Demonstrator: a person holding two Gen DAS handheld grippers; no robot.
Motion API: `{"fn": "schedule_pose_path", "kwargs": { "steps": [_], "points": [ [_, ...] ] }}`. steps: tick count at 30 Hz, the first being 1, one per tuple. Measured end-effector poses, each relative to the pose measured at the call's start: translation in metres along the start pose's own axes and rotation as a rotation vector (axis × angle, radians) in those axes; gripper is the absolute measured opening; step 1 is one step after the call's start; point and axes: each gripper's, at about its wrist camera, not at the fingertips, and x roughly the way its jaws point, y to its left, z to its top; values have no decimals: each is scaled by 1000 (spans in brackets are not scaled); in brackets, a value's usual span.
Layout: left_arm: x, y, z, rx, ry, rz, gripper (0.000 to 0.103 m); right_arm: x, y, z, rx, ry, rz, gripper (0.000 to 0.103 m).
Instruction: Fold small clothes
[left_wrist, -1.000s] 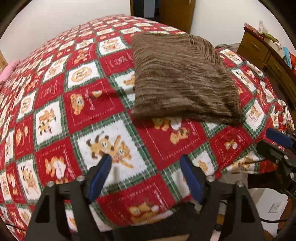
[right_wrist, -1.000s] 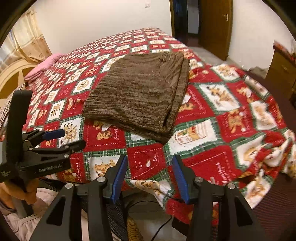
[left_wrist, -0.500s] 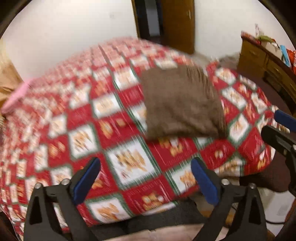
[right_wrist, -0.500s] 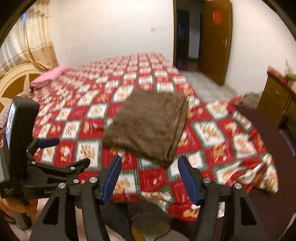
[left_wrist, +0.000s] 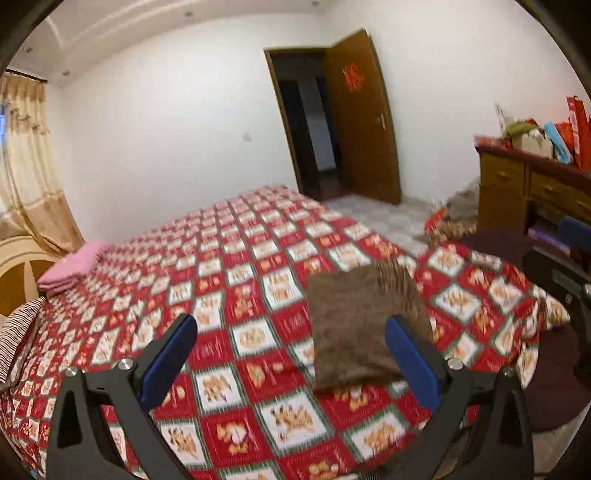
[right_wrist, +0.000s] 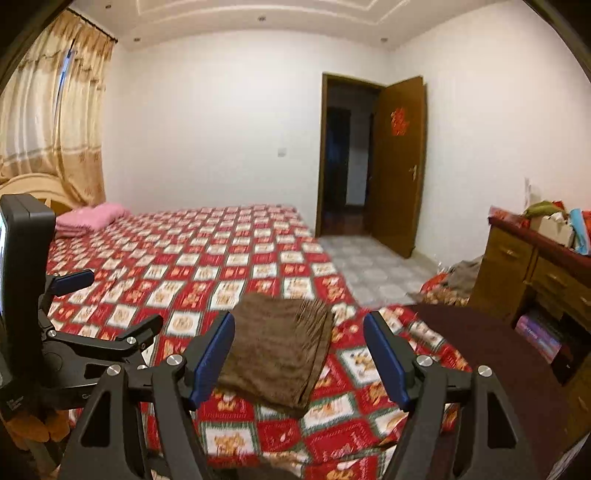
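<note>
With both my left tongs (left_wrist: 291, 363) and right tongs (right_wrist: 299, 356) spread and empty, the folded brown knit cloth (right_wrist: 280, 343) ahead looks soft and limp, best pinched at a near corner.

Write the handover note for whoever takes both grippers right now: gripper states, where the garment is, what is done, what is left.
Left gripper: open, empty, held off the bed.
Right gripper: open, empty, also clear of the bed.
Brown garment: lies folded into a flat rectangle on the red patterned bedspread, near the bed's foot edge; nothing touches it.
Pink folded cloth sits at the head of the bed; whether it belongs to the job I cannot tell.
Done: the brown piece looks fully folded.
Left: no other unfolded garment shows on the bed. Both views are motion-blurred, so check the fold's edges before calling it finished.
</note>
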Motion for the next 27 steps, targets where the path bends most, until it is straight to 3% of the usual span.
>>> {"fn": "schedule_pose_path", "kwargs": {
  "steps": [7,16,27],
  "points": [
    [-13,11,3,-94,-80,1,103,-15,3,7,17,-96,-4,76],
    [-12,4,-2,-93,-69,-11,103,-2,17,-2,-4,-59,33,77],
    [-13,1,-2,-94,-71,-19,103,-3,6,-3,33,-58,30,77]
  ]
}}
